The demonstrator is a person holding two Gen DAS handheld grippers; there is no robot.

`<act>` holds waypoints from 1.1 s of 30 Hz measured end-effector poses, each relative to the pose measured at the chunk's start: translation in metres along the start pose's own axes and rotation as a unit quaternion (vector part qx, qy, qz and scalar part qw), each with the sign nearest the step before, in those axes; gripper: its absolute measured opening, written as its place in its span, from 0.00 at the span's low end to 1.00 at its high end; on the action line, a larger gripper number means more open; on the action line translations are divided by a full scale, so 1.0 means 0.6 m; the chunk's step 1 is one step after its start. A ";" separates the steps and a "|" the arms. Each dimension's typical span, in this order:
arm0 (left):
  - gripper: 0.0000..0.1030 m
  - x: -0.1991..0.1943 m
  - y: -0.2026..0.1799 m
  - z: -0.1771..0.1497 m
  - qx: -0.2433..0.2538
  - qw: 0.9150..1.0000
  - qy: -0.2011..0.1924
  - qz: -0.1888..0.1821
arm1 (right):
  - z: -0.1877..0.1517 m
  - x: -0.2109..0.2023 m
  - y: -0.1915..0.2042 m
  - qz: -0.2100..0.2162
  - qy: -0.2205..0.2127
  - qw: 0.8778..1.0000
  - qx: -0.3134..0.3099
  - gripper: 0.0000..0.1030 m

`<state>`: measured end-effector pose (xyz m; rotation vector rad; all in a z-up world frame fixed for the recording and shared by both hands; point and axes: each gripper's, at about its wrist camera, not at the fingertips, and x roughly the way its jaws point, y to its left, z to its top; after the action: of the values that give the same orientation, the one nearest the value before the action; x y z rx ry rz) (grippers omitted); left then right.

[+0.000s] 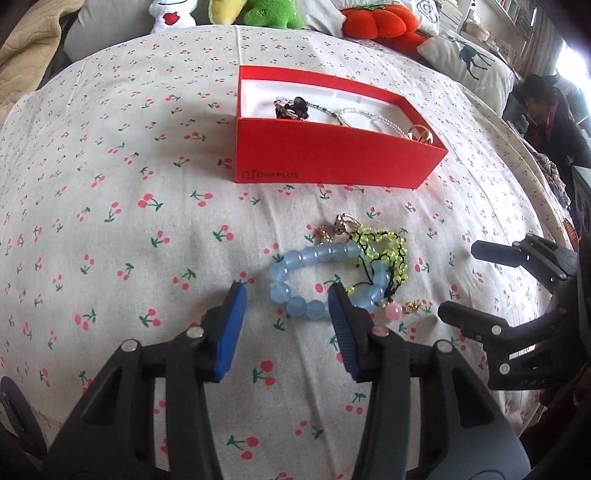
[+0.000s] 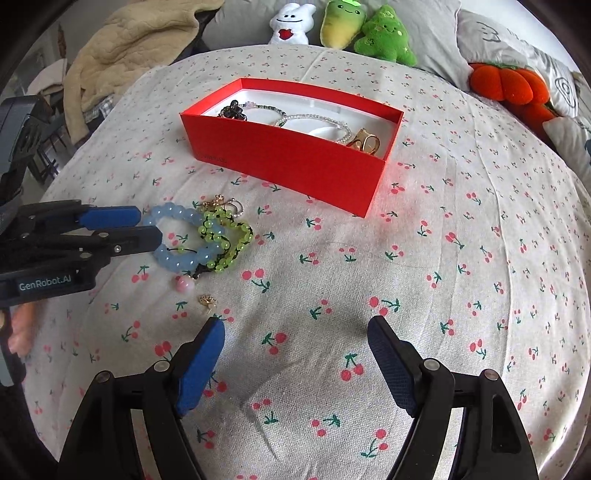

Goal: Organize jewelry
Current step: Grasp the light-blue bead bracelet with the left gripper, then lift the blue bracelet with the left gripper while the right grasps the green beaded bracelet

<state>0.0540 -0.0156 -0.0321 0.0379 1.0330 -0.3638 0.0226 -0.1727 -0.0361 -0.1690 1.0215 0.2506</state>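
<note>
Holding beaded strands and a gold ring, red box, both tools gaping, empty.

Cherry-print bedspread, pillows, bright daylight.

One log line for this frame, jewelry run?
left gripper: open, at blue bracelet | right gripper: open, empty | red box: partly filled
</note>
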 end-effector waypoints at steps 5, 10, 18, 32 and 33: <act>0.20 -0.001 -0.002 0.002 0.005 1.000 0.004 0.019 | 0.012 0.002 0.007 0.002 -0.004 1.000 -0.001 0.79; 0.13 -0.001 0.009 -0.005 0.011 0.999 0.009 0.035 | 0.021 0.009 0.014 0.005 -0.001 1.000 0.002 0.79; 0.13 -0.022 0.047 -0.018 -0.023 0.999 0.013 0.047 | 0.037 0.014 0.022 0.021 -0.002 0.999 0.025 0.78; 0.13 -0.029 0.068 -0.032 -0.035 0.998 0.017 0.051 | 0.068 0.045 0.029 0.049 0.009 0.996 0.072 0.48; 0.13 -0.028 0.068 -0.032 -0.034 0.998 0.017 0.052 | 0.070 0.048 0.029 0.051 0.008 0.996 0.077 0.44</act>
<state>0.0431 0.0313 -0.0337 0.0361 1.0718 -0.2344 0.0663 -0.1418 -0.0397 0.0210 1.0633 0.2617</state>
